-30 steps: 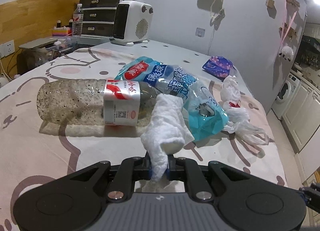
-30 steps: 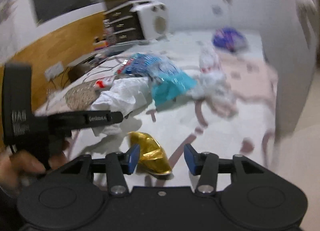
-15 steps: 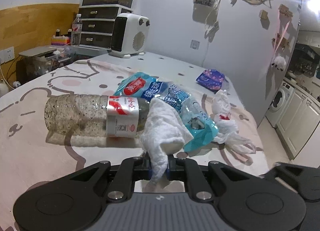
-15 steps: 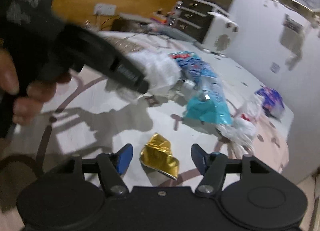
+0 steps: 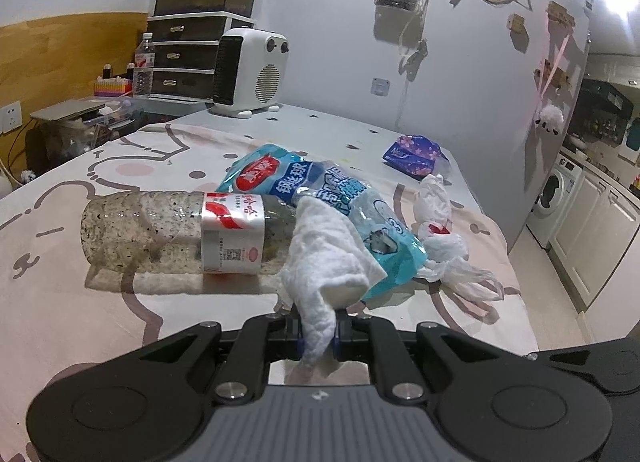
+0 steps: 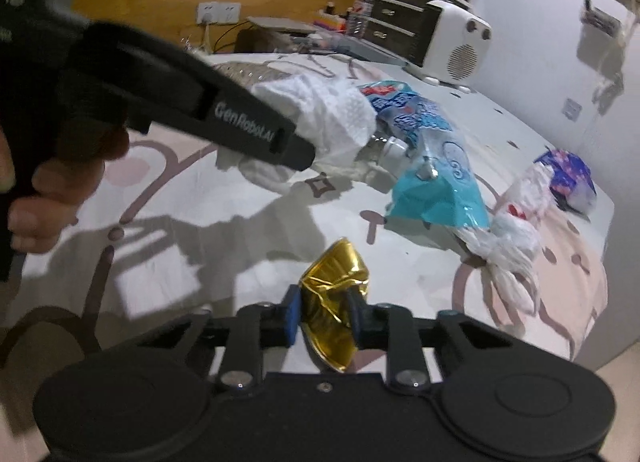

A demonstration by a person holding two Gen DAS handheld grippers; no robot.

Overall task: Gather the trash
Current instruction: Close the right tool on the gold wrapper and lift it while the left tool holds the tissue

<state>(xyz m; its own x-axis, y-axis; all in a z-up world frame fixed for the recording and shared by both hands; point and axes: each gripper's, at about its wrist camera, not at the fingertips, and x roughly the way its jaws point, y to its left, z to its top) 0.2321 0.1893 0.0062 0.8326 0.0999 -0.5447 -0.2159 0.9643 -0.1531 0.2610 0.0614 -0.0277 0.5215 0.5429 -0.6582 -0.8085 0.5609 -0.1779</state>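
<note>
My left gripper (image 5: 319,336) is shut on a crumpled white tissue (image 5: 324,258), held just above the tablecloth (image 5: 80,302) in front of an empty plastic bottle (image 5: 160,229) lying on its side. My right gripper (image 6: 323,316) is low over the cloth near the front. Its jaws are closing and its blue pads press on a gold foil wrapper (image 6: 334,282) between them. In the right wrist view the left gripper (image 6: 296,145) crosses from the upper left with the tissue (image 6: 336,117) at its tip, and a person's hand (image 6: 48,189) holds it.
A blue snack bag (image 5: 320,181), a knotted white plastic bag (image 5: 440,229) and a purple tissue pack (image 5: 414,151) lie further back on the table. At the far end stand a white heater (image 5: 250,69) and a drawer unit (image 5: 188,53). The table's right edge drops to the floor.
My right gripper rolled and shut its jaws on the gold wrapper, which was loose between open fingers before. The left gripper still holds the tissue in about the same place.
</note>
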